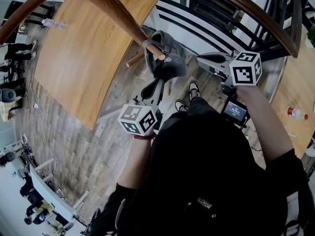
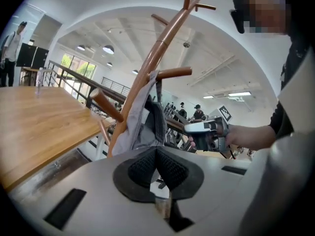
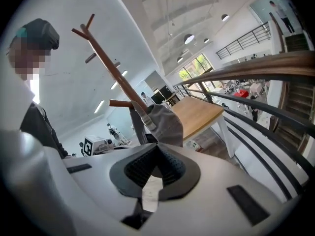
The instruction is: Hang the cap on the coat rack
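Item 1. Left claw (image 2: 156, 154): grey two-jaw body with black ribbed pads, held by the person's left hand. The pads met at their tips; the claw was clenched with nothing in it.

Item 2. Right claw (image 3: 156, 152): same build, held in the right hand. Its pads were pressed together and also empty. It pointed in from the opposite side, as seen from the left claw's own view.

Item 3. Grey fabric cap (image 1: 165, 59): it hung on a short peg (image 1: 155, 51) of the rack. It was just ahead of and above the tips of both claws, roughly between them, and touched by neither. From the left claw it drooped against the pole; from the right claw its crown bulged toward the table.

Item 4. Reddish-brown wooden coat rack (image 2: 158, 58): a slanting pole with stubby branch pegs that rose ahead of both claws and well above them.

Item 5. Light wooden rectangular table (image 1: 83, 58): it stood beyond the rack, to the left of the left claw. A small clear bottle (image 1: 52, 23) stood near its far edge.

Item 6. Curved dark wooden handrail on black metal bars (image 3: 261, 65): it ran to the right of the right claw.
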